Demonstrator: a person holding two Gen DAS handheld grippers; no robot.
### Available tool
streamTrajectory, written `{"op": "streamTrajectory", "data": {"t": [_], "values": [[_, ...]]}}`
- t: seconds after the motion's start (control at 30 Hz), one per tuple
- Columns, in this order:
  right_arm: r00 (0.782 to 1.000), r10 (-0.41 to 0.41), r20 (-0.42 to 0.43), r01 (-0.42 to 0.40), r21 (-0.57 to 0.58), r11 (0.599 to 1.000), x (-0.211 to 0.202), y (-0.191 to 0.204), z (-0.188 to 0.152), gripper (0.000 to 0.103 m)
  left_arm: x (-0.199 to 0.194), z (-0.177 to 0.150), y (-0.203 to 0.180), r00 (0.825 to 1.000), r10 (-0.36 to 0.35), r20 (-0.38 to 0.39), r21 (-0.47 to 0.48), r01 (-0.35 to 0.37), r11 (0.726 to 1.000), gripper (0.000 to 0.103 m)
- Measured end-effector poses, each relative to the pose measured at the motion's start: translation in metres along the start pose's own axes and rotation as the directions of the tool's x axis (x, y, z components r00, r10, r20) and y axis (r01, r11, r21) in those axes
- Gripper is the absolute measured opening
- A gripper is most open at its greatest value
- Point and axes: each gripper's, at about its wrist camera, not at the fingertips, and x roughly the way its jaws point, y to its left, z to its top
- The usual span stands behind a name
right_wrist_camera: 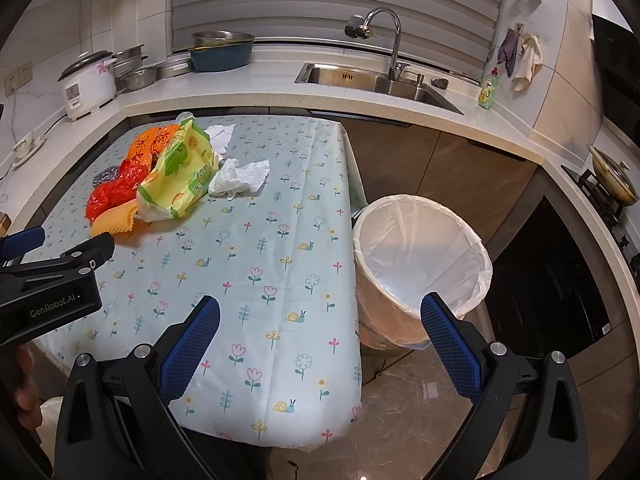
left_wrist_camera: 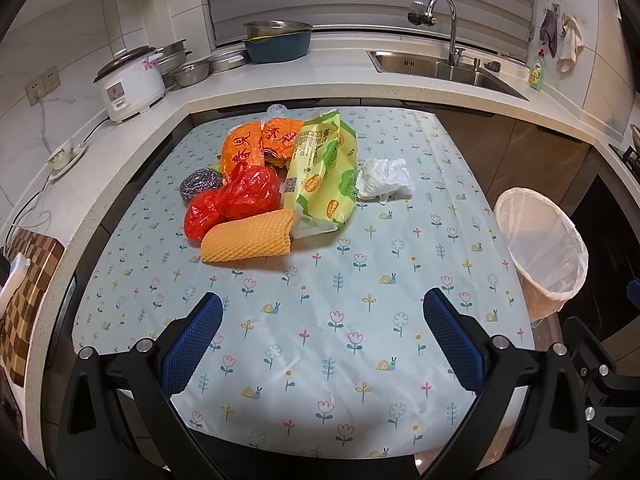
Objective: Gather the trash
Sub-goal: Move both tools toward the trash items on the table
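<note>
Blue-padded left claw (left_wrist_camera: 322,340) spread, empty, above the floral counter (left_wrist_camera: 320,360); right claw (right_wrist_camera: 320,340) likewise spread, empty. Trash heap (left_wrist_camera: 272,184) lies far-left on the counter. Only the right view shows the lined bin's (right_wrist_camera: 420,264) interior, beside the counter edge.

A heap of trash is gathered at the far left of the counter (left_wrist_camera: 320,340). Within it, a foam sleeve (left_wrist_camera: 248,239) lies nearest, with a knotted plastic bag (left_wrist_camera: 236,200) behind it and a scouring ball (left_wrist_camera: 199,185) to that bag's left. Two snack packets (left_wrist_camera: 260,146) are set at the back, a large wrapper (left_wrist_camera: 324,168) to their right, and crumpled tissue (left_wrist_camera: 385,180) further right. A lined bin (right_wrist_camera: 420,264) stands on the floor, just beside the counter's right edge.
</note>
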Motion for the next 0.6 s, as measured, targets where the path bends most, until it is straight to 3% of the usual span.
{"op": "streamTrajectory", "data": {"t": [0.6], "values": [[0.999, 0.025, 0.031, -0.026, 0.040, 0.999, 0.020, -0.004, 0.023, 0.096, 0.014, 0.016, 0.008, 1.000, -0.017, 0.018, 0.013, 0.016, 1.000, 0.096]]}}
